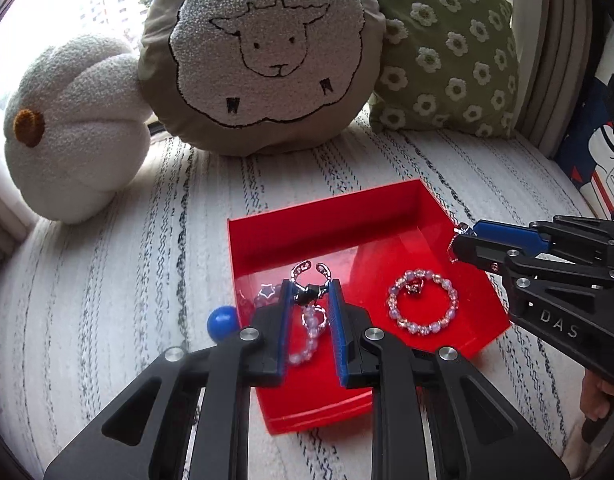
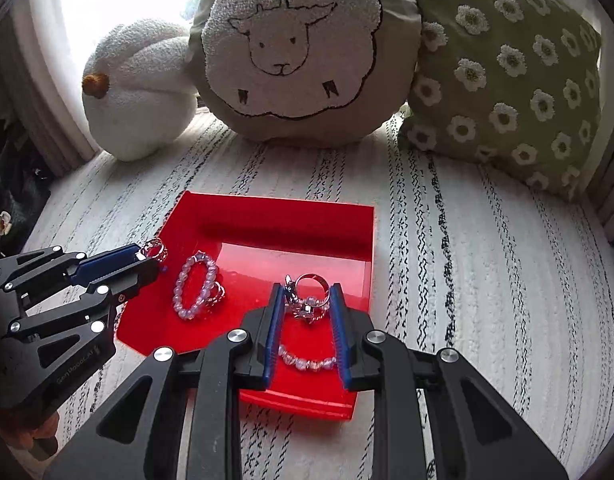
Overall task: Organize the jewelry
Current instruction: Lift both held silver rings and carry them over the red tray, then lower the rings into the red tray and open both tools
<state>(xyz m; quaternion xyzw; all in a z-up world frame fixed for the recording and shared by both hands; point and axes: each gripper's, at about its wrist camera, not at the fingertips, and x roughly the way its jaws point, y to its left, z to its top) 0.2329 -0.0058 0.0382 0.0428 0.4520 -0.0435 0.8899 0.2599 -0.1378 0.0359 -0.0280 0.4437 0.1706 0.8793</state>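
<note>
Left gripper [image 1: 312, 286]: jaws drawn close, pinching an open silver ring [image 1: 303, 270] at the fingertips. A dark piece low on the ring is too small to identify. From the right wrist view this ring shows only as a glint at the tip.

Right gripper [image 2: 306, 288]: jaws likewise narrow, gripping a second silver ring [image 2: 312, 280] with ornaments that blur together. In the left wrist view only a sliver of it shows at the tip. The hand [image 1: 595, 396] carrying this gripper is cut off at the frame edge.

Both rings are held above the red tray [image 1: 327, 208], which lies on a striped cover [image 1: 127, 280]. The tray holds a beaded bracelet [image 1: 423, 304] lying as a full loop, partly hidden behind the right gripper's fingers in that gripper's own view. It also holds a second beaded bracelet [image 2: 195, 286], partly covered by the left gripper's fingers in the left wrist view, with a small ring [image 2: 217, 294] touching it.

A blue ball [image 1: 223, 322] sits just beside the tray's left wall, half hidden. Behind are a sheep cushion [image 1: 263, 56], a green flowered cushion [image 1: 447, 48] and a white pumpkin cushion [image 1: 75, 128].
</note>
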